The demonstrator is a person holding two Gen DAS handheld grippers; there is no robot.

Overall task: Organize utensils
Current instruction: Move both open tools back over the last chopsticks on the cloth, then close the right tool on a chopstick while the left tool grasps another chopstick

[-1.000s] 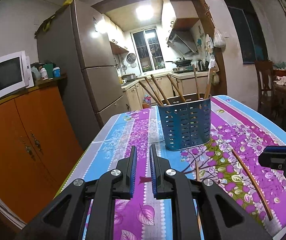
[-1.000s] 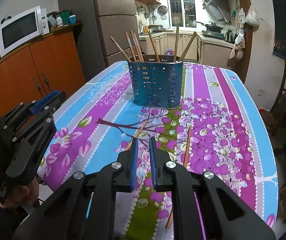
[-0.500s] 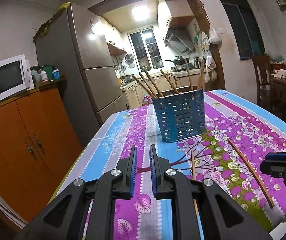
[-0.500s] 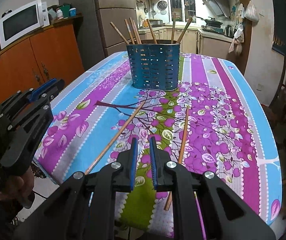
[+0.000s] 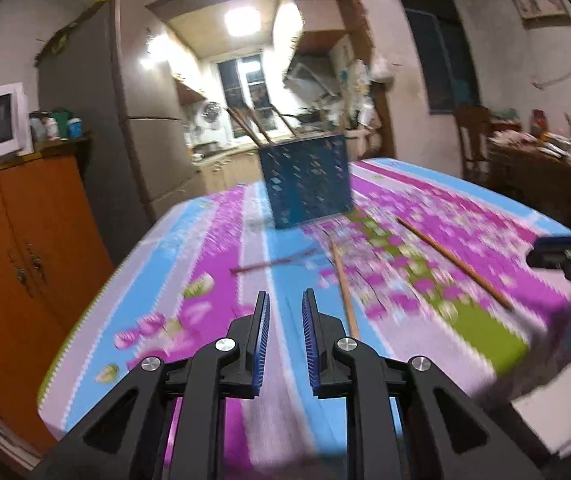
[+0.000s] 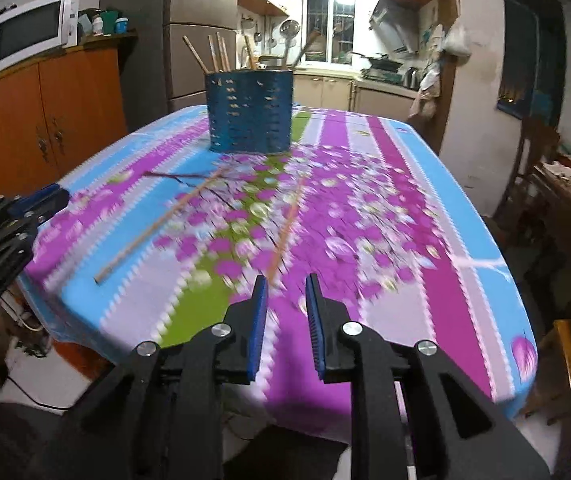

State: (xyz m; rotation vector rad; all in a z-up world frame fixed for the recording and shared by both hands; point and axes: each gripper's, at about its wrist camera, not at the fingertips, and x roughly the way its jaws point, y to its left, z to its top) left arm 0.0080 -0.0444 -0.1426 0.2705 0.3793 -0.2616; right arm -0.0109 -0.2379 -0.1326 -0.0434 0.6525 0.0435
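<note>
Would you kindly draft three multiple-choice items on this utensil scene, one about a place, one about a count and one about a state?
1. Where does the blue utensil holder stand?
A. On the flowered tablecloth, toward its far end
B. On the orange cabinet
C. On the floor

2. How many chopsticks lie loose on the cloth?
A. None
B. Two
C. Five

3. How do the jaws of the right gripper stand?
A. Shut on a chopstick
B. Apart, with nothing between them
C. Shut on the holder's rim

Answers:
1. A, since the holder rests on the cloth beyond the loose sticks.
2. B, as one chopstick lies to the left and another chopstick lies nearer the middle.
3. B, because bare cloth shows through the gap between the blue pads.
</note>
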